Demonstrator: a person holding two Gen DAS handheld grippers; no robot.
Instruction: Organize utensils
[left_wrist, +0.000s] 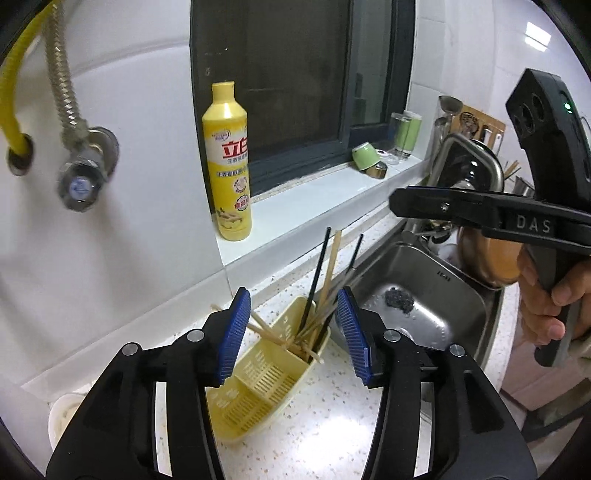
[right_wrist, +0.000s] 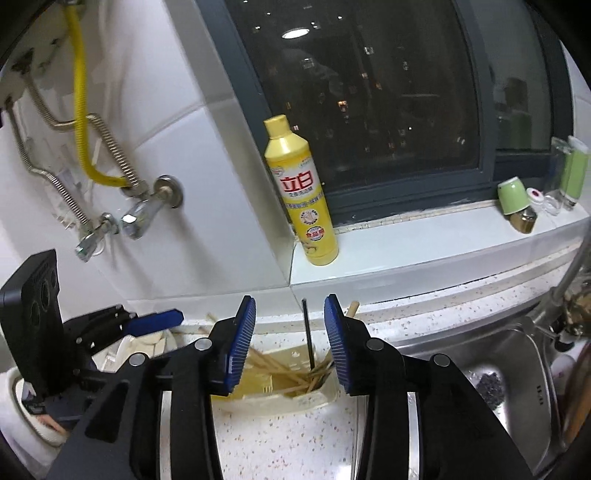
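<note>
A pale yellow plastic utensil basket (left_wrist: 258, 373) lies on the speckled white counter (left_wrist: 325, 424), just beside the left rim of the steel sink (left_wrist: 424, 295). Its walls are slotted and a divider splits it into compartments. The chopsticks (left_wrist: 325, 280) are gathered in the compartment nearest the sink: several light wooden ones and at least two black ones. Some stand leaning toward the window, their tips above the basket's rim; a few wooden ones lie tilted across the divider and stick out over the basket's far side toward the tiled wall.

The left gripper (left_wrist: 291, 328) hangs above the basket with its jaws about half open. Its blue ribbed pads (left_wrist: 232, 336) stand on either side of the chopstick bundle as seen from the left wrist, but they press on nothing and nothing is held between them.

The right gripper (right_wrist: 290, 338) is likewise above the basket (right_wrist: 280, 402), jaws parted a little less than the left's. One upright black chopstick (right_wrist: 307, 332) shows in the gap between its pads, behind them and untouched; the jaws hold nothing. In the left wrist view the right gripper (left_wrist: 402, 203) reaches in from the right over the sink, held by a hand (left_wrist: 546, 295).

A yellow dish soap bottle (left_wrist: 229, 166) stands on the windowsill beyond the basket.
</note>
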